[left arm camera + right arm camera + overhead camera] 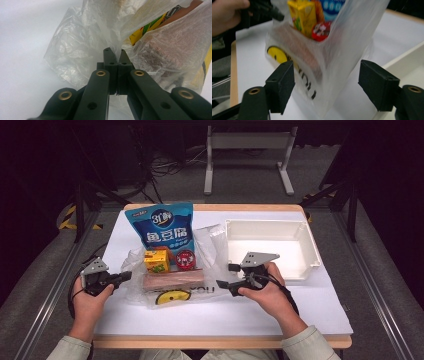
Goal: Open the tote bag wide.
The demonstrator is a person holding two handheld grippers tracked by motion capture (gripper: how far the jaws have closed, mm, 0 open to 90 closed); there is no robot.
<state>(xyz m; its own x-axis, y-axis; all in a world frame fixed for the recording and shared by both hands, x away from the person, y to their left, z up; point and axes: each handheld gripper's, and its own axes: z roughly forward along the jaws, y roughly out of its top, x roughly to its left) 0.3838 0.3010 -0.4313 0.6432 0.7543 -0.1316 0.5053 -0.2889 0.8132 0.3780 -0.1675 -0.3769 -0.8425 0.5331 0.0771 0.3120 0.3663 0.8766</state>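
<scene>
One clear, crinkled plastic bag point(200, 265) lay on the white-covered desk point(225, 315), left of centre. Contents counted through the film: one blue snack pouch with white lettering point(162, 226) sticking out at the far end, one yellow juice carton point(156, 260), one small round red-lidded cup point(185, 259), one long brownish wrapped block point(172, 279). One yellow smiley print point(172, 296) with dark lettering beside it sat on the near face of the bag.

Left hand-held gripper point(124, 277), at the bag's left edge: jaws pressed together with a fold of the bag film pinched between them, confirmed in the left gripper view, where the film rose straight out of the closed tips point(117, 55).

Right hand-held gripper point(224, 277), at the bag's right end: jaws spread wide. In the right gripper view the bag point(329, 62) stood between the two black pads point(282, 87); whether the left pad touched the film could not be told, and the right pad was apart from it. Nothing held.

One empty white rectangular plastic bin point(310, 245) stood on the right half of the desk, just beyond the right hand point(265, 290). Two hands in view; the left hand point(90, 295) was at the desk's left edge.
</scene>
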